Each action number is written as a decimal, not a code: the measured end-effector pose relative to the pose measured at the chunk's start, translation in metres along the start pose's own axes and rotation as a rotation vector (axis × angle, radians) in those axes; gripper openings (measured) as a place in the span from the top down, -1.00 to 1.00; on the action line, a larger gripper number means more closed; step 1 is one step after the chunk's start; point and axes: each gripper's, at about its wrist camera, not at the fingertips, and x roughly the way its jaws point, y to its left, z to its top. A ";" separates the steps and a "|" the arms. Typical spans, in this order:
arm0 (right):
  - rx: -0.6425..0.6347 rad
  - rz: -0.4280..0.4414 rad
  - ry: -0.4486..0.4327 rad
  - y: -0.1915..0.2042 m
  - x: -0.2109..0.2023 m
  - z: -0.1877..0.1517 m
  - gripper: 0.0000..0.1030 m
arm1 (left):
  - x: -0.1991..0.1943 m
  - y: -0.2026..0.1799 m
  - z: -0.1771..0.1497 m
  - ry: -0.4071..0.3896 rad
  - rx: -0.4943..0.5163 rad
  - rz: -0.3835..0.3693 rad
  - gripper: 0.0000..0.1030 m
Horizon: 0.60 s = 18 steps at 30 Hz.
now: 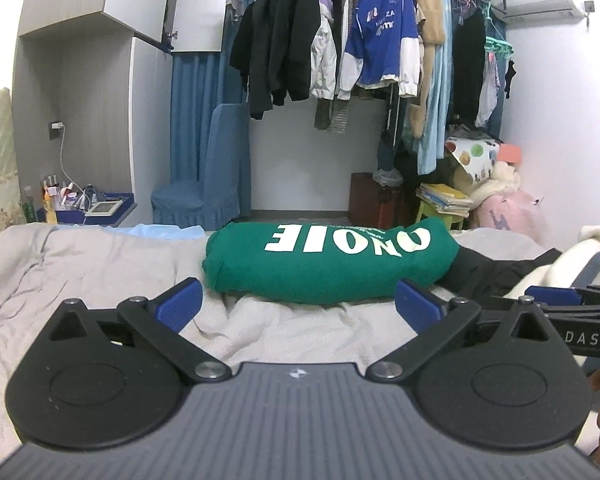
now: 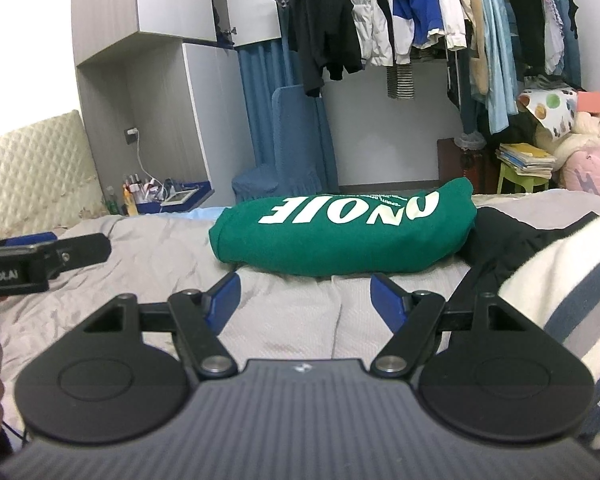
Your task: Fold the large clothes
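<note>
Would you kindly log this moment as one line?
left claw: open, empty | right claw: open, empty | folded green sweatshirt with white lettering: on grey bedsheet, untouched

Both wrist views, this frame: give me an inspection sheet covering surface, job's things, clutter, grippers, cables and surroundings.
Surface: bed with a rumpled grey cover.
Job's things: green sweatshirt with white lettering lies folded in a bundle; a black garment lies crumpled against its right end.
Clutter: a cream and grey striped fabric at the right edge.
Grippers: left gripper and right gripper both open and empty, short of the sweatshirt, side by side.
Cables: a white cable hangs from a wall socket to the bedside stand.
Surroundings: clothes rail with hanging garments, blue covered chair, stacked books on a green stool.
</note>
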 end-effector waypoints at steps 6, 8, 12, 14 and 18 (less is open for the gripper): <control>-0.005 -0.022 0.009 -0.002 0.004 0.002 -0.70 | 0.007 0.001 -0.001 0.019 -0.002 0.004 -1.00; -0.004 -0.034 0.005 -0.004 0.005 0.004 -1.00 | 0.009 -0.001 -0.002 0.024 0.001 0.002 -1.00; -0.005 -0.038 -0.008 -0.007 0.003 0.007 -1.00 | 0.010 -0.002 -0.003 0.023 0.002 0.000 -1.00; -0.008 -0.037 -0.008 -0.007 0.003 0.008 -1.00 | 0.011 -0.002 -0.002 0.023 0.002 0.000 -1.00; -0.011 -0.039 -0.002 -0.008 0.003 0.010 -1.00 | 0.012 -0.003 -0.004 0.025 -0.002 0.001 -1.00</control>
